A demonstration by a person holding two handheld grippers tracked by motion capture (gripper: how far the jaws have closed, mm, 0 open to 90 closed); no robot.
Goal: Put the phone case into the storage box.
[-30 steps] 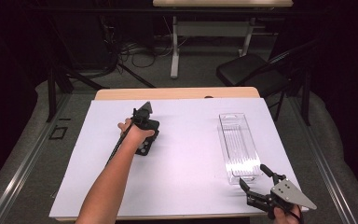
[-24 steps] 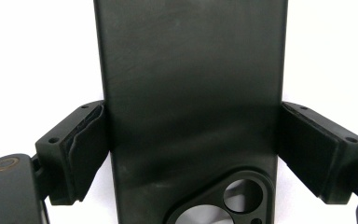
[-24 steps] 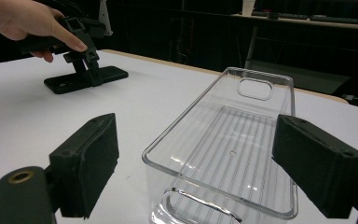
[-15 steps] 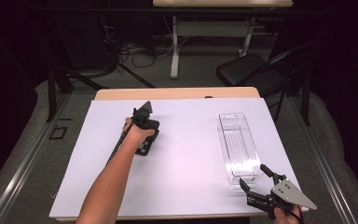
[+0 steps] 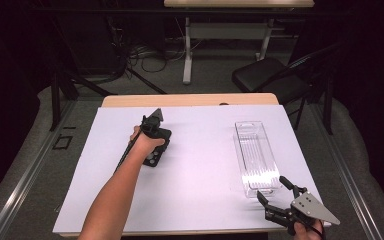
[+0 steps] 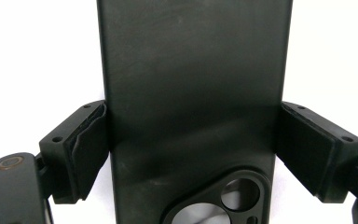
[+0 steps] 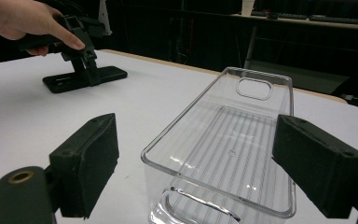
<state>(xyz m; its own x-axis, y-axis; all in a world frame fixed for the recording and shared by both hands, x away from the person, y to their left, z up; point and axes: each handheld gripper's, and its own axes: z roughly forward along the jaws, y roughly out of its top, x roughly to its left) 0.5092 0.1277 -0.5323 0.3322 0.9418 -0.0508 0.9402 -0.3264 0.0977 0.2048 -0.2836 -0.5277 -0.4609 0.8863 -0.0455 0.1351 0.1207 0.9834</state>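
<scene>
My left tool points down over the flat matte-black phone case with a camera cut-out; its jaws straddle the case's long sides, the left pad against one edge and the right pad at the other, though I cannot tell whether they press. The case lies flat on the white-covered desk, left of centre. I can read no brand or writing on its back.

My right tool hovers at the near right corner with its jaws spread wide and nothing between them, just short of the long clear plastic bin with ribbed floor and handle slots. The bin stands on the desk's right side, well apart from the case, and bears no label.
</scene>
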